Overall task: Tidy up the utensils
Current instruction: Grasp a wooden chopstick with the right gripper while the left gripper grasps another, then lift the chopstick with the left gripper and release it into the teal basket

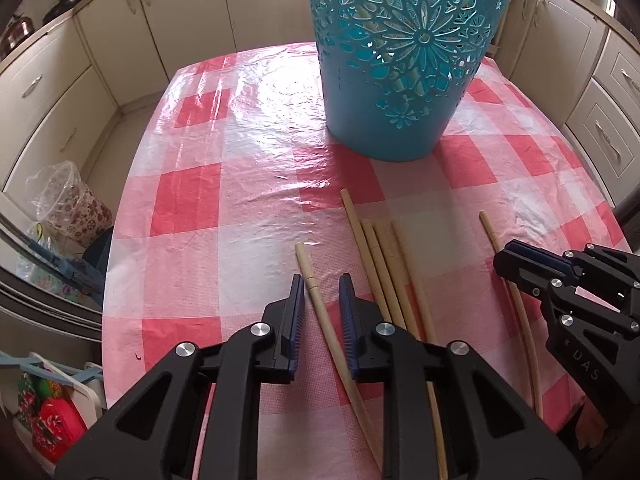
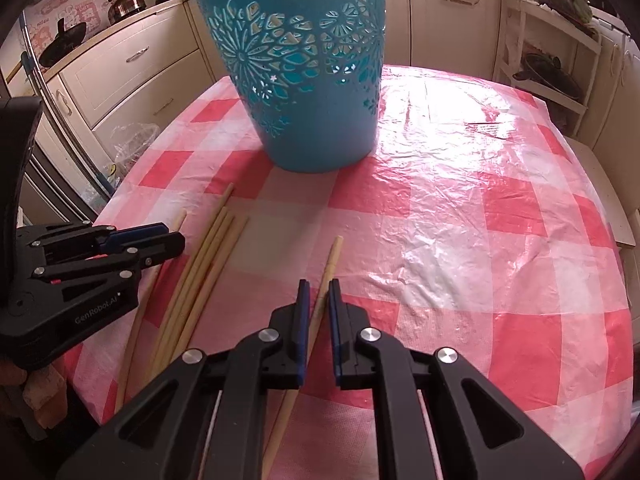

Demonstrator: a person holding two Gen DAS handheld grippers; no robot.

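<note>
Cabinets: cream base units (image 1: 60,92) with metal handles are ranged along the walls.
Counter: a kettle (image 2: 126,0) and a dark pan (image 2: 62,46) are set on top.
Shelving: a white rack (image 2: 560,60) is seen at the right.
Light: daylight glare is reflected.

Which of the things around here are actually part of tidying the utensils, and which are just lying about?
For the job:
- chopsticks loose on the table
- one chopstick in the right gripper
- blue basket

Just lying about:
- kettle
- wok
- bag-lined bin on the floor
</note>
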